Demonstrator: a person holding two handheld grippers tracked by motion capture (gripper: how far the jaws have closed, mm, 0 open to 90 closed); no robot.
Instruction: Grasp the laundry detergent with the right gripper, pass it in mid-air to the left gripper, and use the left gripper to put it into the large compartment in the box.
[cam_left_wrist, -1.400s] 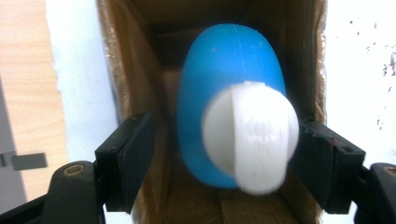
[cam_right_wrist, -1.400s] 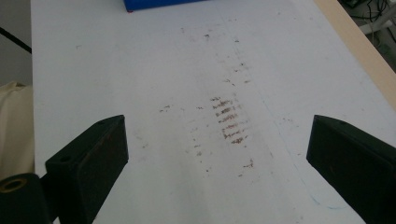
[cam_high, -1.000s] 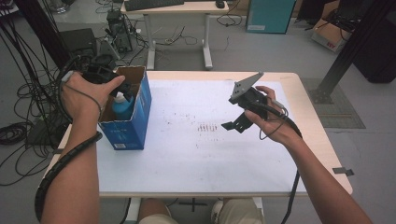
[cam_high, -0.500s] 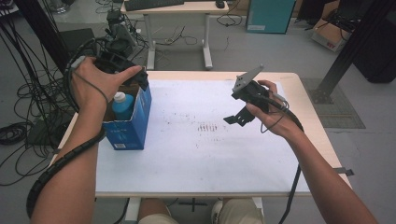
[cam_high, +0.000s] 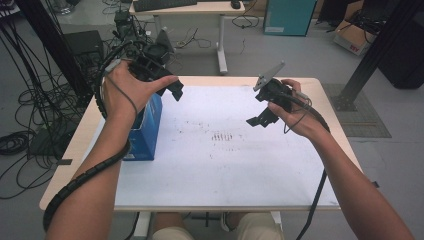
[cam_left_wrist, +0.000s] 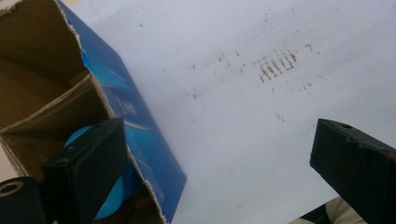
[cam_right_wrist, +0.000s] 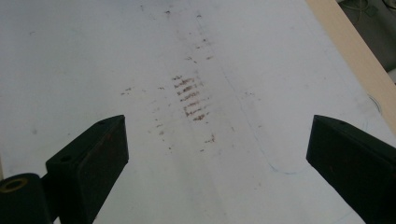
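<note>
One blue box (cam_high: 147, 127), one blue bottle (cam_left_wrist: 109, 193) inside, two empty tongs

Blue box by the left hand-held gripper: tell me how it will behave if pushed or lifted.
The blue box is probably light: its torn top edge shows thin cardboard. It stands tall and narrow near the table edge, so a high push may tip it. The blue bottle inside likely adds some weight low down.

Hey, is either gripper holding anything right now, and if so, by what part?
Nothing is held. The left gripper has just opened, empty, beside the blue box; the right gripper is open above the white mat.
</note>
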